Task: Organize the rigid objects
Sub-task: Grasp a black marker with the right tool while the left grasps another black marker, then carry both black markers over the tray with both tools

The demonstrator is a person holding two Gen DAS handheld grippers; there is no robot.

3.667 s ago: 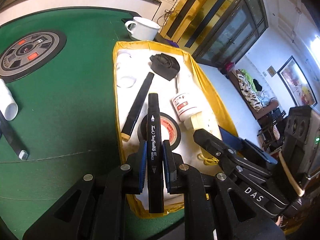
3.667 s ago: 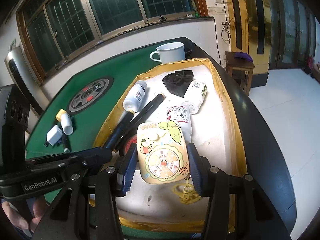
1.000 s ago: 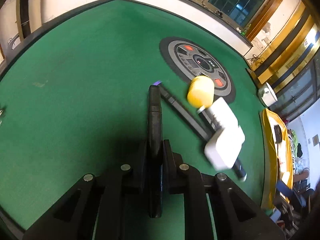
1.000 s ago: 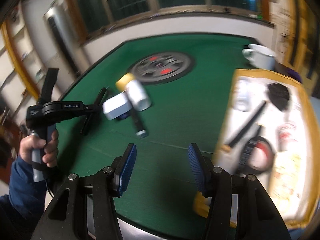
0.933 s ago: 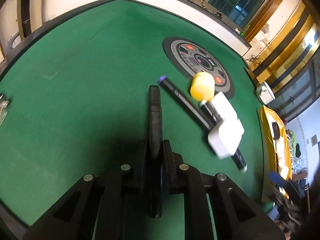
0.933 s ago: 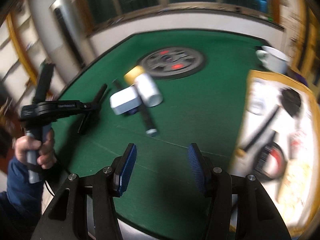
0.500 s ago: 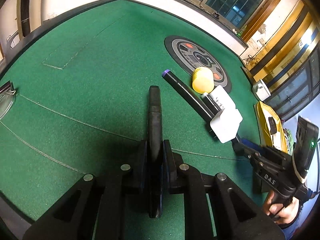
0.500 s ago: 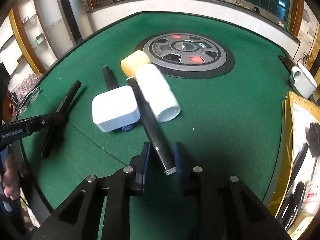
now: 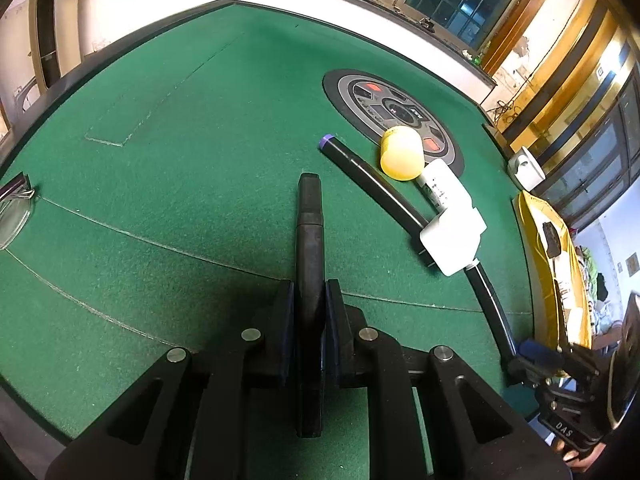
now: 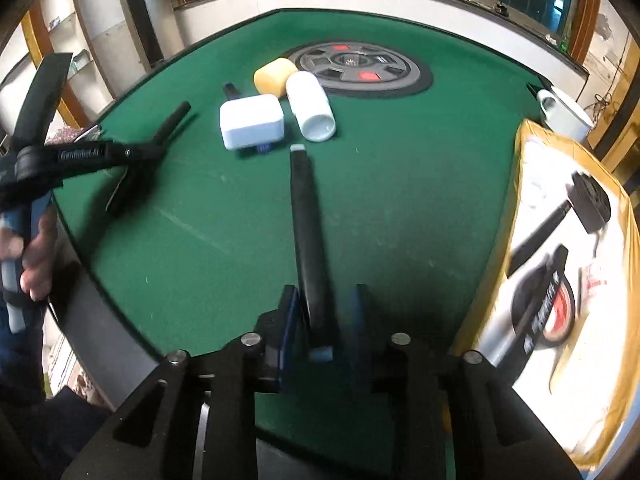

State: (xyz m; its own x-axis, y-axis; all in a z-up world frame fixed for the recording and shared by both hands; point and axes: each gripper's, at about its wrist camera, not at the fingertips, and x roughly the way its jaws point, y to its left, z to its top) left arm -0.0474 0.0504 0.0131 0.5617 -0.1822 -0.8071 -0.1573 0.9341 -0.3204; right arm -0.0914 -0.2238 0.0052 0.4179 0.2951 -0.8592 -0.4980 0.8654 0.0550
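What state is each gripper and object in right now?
left gripper: shut on black marker.
right gripper: jaws around grey-capped marker, grip unclear.
white bottle: lying down.
white box: resting on felt.
purple-capped marker: lying flat.

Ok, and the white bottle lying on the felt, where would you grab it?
Probably take the white bottle across its round body, near the flat base end, coming from above. It lies on its side, so the jaws close across its width. The white box sits close on one side, leaving a narrow gap; the other side shows felt.
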